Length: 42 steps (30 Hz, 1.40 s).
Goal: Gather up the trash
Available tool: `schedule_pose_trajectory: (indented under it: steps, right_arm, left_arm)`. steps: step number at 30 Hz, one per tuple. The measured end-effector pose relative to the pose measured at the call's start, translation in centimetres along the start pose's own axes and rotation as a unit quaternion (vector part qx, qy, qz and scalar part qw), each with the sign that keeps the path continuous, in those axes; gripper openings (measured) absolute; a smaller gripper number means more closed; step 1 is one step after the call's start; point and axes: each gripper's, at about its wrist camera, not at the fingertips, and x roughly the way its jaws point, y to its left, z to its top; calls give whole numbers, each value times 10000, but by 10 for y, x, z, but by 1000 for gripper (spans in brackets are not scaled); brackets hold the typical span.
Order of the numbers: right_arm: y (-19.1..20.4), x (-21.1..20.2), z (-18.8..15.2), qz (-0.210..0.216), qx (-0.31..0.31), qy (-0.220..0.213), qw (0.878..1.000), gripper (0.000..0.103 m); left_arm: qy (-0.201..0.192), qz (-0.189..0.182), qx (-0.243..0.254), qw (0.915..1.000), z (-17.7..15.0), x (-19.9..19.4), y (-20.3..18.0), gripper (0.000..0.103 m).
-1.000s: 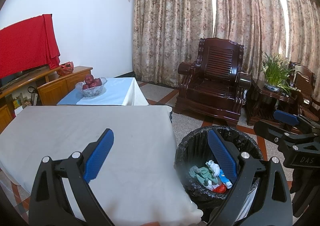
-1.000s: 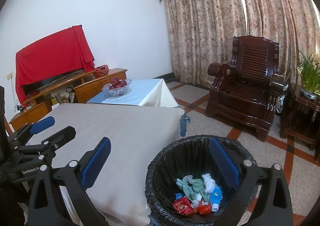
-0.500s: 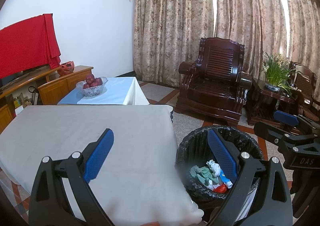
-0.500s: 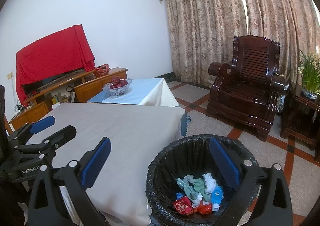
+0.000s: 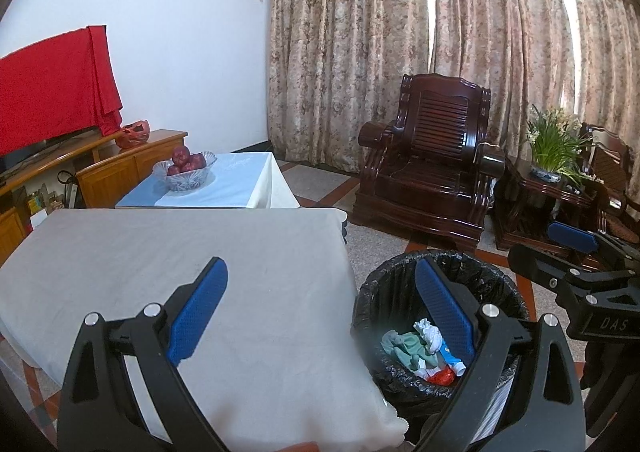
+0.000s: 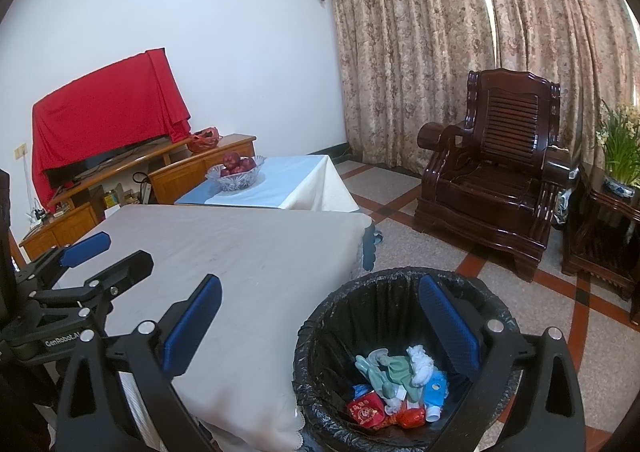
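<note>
The left gripper (image 5: 320, 312) hung with its jaws spread wide and nothing between them, one blue pad above the table (image 5: 160, 252) and the other over the rim of the trash bin (image 5: 500, 292). The right gripper (image 6: 320, 326) was likewise released and empty, its left pad over the table's pale cloth and its right pad above the bin's mouth. The bin stood on the tiled floor (image 6: 420, 244) just beside the near corner of the table, lined with a black bag whose edge was folded over the rim. The trash (image 6: 396, 384) lay at the bottom of the bin: a crumpled greenish piece, a wad of white tissue, a light-blue packet, and red wrappers at the lower side. The table's cloth looked bare in both wrist views. Each gripper showed at the edge of the other's view, the right one at the far right of the left wrist view and the left one at the far left of the right wrist view. Beyond the table stood a lower table with a blue-and-white cloth carrying a glass bowl of red fruit (image 5: 185, 168). A dark wooden armchair (image 5: 432, 168) sat before patterned curtains (image 5: 360, 52), and a red cloth (image 6: 108, 108) draped a screen on the wooden cabinet by the wall.
</note>
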Motion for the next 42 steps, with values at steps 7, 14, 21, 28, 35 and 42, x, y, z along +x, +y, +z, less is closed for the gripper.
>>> schedule_pose_trajectory:
  steps: [7,14,21,28,35,42]
  right_arm:
    - [1,1,-1,6,0,1,10000,97]
    - [3,3,-4,17,3,17,10000,97]
    - [4,4,-5,15,6,22,10000,97]
    - [2,4,-4,13,5,23,10000,97]
    - [4,5,-7,17,14,31,10000,97]
    - [2,6,-8,16,17,38,10000,97]
  left_arm:
    - [7,-4,-4,10000,0,0,0,92]
    - [12,-4,-7,10000,0,0,2,92]
    - [8,-2,-1,10000,0,-1,2,92]
    - [19,-1,-4,10000,1,-1,2,92]
    - [18,2,-26,10000,-1,-2,7,92]
    - [23,6,-34,10000,-2,-3,8,92]
